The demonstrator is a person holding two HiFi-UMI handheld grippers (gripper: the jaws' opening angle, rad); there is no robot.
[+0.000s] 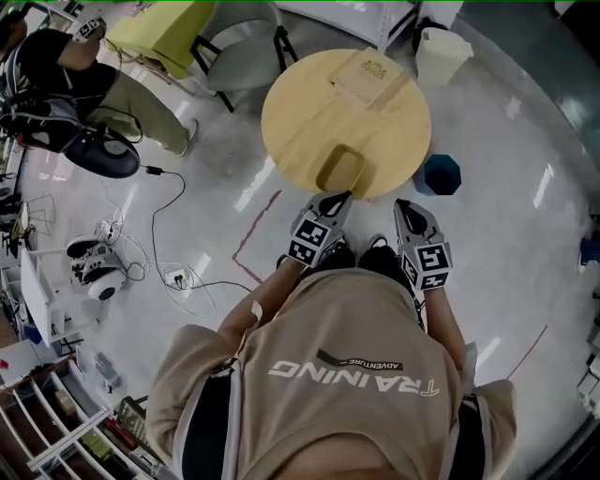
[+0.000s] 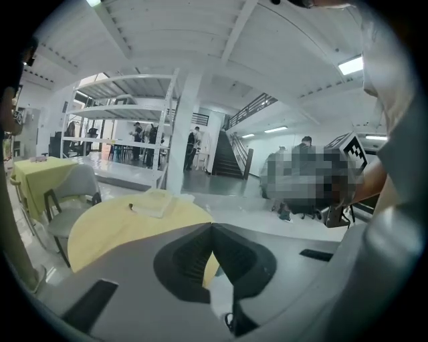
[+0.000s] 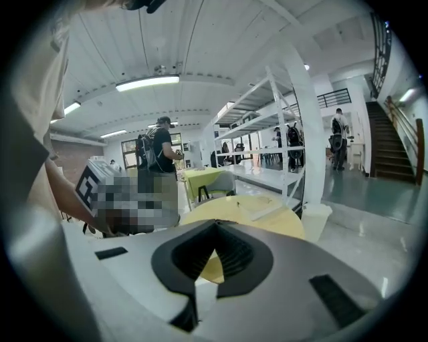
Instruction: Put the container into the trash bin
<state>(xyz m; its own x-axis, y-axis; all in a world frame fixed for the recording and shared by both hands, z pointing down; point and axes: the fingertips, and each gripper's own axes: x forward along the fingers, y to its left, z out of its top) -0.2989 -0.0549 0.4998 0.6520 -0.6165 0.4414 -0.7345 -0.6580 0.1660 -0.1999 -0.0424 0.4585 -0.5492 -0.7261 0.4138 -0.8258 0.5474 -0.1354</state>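
Observation:
A tan rectangular container (image 1: 339, 171) lies on the round wooden table (image 1: 300, 112), close to its near edge. My left gripper (image 1: 339, 195) is just short of that edge, pointing at the container, with its jaws shut and empty. My right gripper (image 1: 401, 203) hangs beside it to the right, also shut on nothing. A white trash bin (image 1: 441, 54) stands on the floor beyond the table at the right, and shows as the bin (image 3: 315, 219) in the right gripper view. In both gripper views the shut jaws, left (image 2: 212, 227) and right (image 3: 215, 224), hide the container.
A flat tan box (image 1: 370, 75) lies on the table's far side. A blue hexagonal object (image 1: 439, 174) sits on the floor right of the table. Chairs (image 1: 246, 58), a yellow-covered table (image 1: 164, 28), a seated person (image 1: 84, 84) and floor cables (image 1: 159, 225) are to the left.

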